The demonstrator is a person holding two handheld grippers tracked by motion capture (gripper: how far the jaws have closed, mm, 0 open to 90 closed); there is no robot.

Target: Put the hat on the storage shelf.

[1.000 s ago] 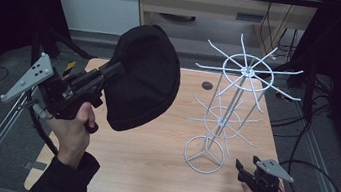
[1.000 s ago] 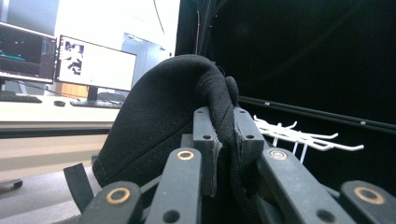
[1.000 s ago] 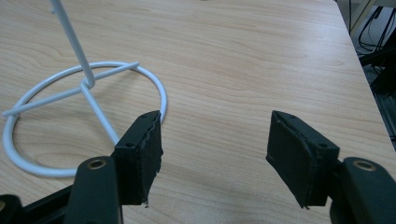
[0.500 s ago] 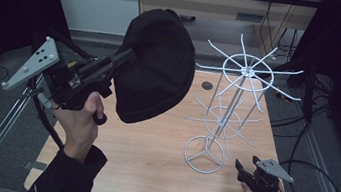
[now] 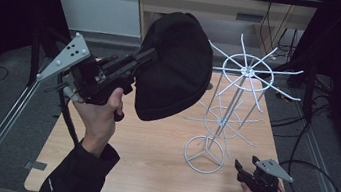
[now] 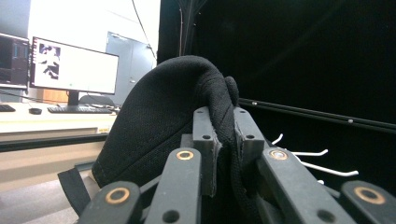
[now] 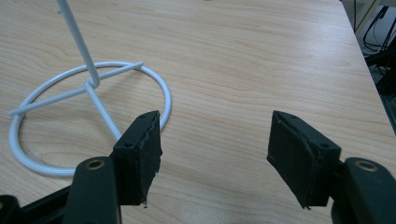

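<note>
A black cap (image 5: pixel 175 69) hangs in the air above the left half of the wooden table (image 5: pixel 147 173). My left gripper (image 5: pixel 135 66) is shut on its edge; in the left gripper view the cap's fabric (image 6: pixel 159 116) is pinched between the pads of that gripper (image 6: pixel 226 140). The cap is just left of a white wire rack (image 5: pixel 243 73) with spreading prongs and looks level with the top ring. My right gripper (image 5: pixel 243 171) rests low at the table's front right, open and holding nothing, beside the rack's base ring (image 5: pixel 204 154). That ring (image 7: pixel 154 84) lies just ahead of my right gripper (image 7: pixel 215 144).
Metal frame rails (image 5: pixel 4 118) run along both sides of the table. Cables (image 5: pixel 319 172) trail on the floor at the right. A cabinet (image 5: pixel 196 4) stands behind the table. A lit monitor (image 6: pixel 72 65) sits on a desk in the left gripper view.
My left gripper has carried the cap up and to the right, closer to the rack's top ring. The right gripper has stayed where it was.
</note>
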